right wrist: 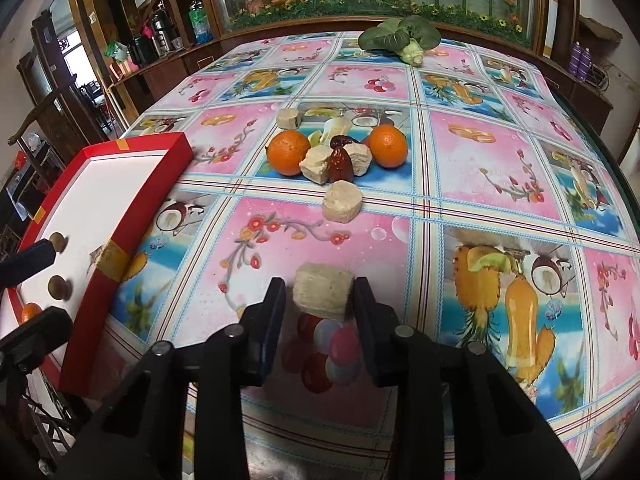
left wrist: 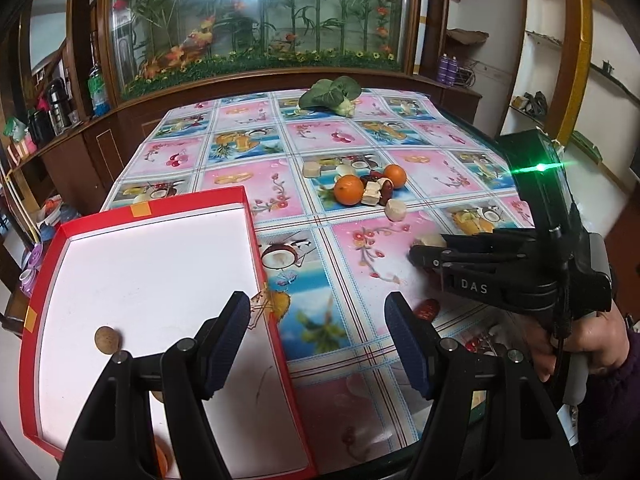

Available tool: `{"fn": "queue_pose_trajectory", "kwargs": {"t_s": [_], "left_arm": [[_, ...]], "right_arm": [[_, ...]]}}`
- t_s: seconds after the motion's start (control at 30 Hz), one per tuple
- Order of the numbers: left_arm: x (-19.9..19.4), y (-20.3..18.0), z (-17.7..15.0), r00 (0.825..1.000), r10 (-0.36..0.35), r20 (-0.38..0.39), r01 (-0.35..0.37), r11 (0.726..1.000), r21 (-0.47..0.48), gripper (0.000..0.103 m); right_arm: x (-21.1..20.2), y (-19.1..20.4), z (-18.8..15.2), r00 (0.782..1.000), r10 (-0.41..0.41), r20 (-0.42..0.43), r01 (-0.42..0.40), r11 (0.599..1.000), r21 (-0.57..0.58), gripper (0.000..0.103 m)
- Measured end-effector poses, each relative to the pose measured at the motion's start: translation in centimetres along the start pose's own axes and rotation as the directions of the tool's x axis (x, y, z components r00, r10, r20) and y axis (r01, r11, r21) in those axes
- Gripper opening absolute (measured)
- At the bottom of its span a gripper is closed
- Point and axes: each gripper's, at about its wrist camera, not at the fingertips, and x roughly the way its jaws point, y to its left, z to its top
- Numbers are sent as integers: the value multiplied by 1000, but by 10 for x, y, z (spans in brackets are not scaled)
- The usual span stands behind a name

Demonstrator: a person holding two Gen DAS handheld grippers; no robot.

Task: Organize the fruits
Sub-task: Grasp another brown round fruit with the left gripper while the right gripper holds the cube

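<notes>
A red tray [left wrist: 256, 236] with a white floor lies at the table's left; it also shows in the right wrist view [right wrist: 132, 216]. It holds small brown round fruits [left wrist: 107, 340] [right wrist: 60, 286] and an orange one [right wrist: 30, 312]. My left gripper [left wrist: 316, 332] is open and empty over the tray's right rim. My right gripper [right wrist: 320, 298] is shut on a pale cylindrical fruit chunk [right wrist: 322, 294], just above the cloth; it shows in the left wrist view [left wrist: 428, 254]. A pile of two oranges [right wrist: 288, 152] [right wrist: 388, 146], red dates [right wrist: 340, 162] and pale chunks [right wrist: 342, 202] lies mid-table.
A leafy green vegetable [right wrist: 400, 38] lies at the table's far edge. A red date [left wrist: 426, 310] lies on the cloth under the right gripper. Wooden cabinets and a glass display stand behind the table. The table edge curves at right.
</notes>
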Motion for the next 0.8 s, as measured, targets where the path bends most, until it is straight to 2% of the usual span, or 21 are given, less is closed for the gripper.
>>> {"fn": "queue_pose_trajectory", "kwargs": {"t_s": [0.13,0.3,0.53,0.63,0.8], "left_arm": [[3,-3,6,1000,-7,0,7,1000,1,70],[22,-10,23,999,-22,-44,22,1000,-9,70],[81,-42,56,992,-36,-125,34,999,-23,70],[103,-58,66,989,-18,-149,17,1000,-10,70],[130,-76,73,982,-5,-191,3,1000,-14,70]], "right_arm": [[-1,-4,-1,1000,19,-1,-19,1000,8,30],[-4,-11,0,1000,9,4,-9,1000,12,30],[-11,-54,1,998,-55,23,52,992,111,30],[-10,-72,1,1000,-14,17,10,985,170,30],[-11,-73,1,1000,-9,15,6,986,165,30]]}}
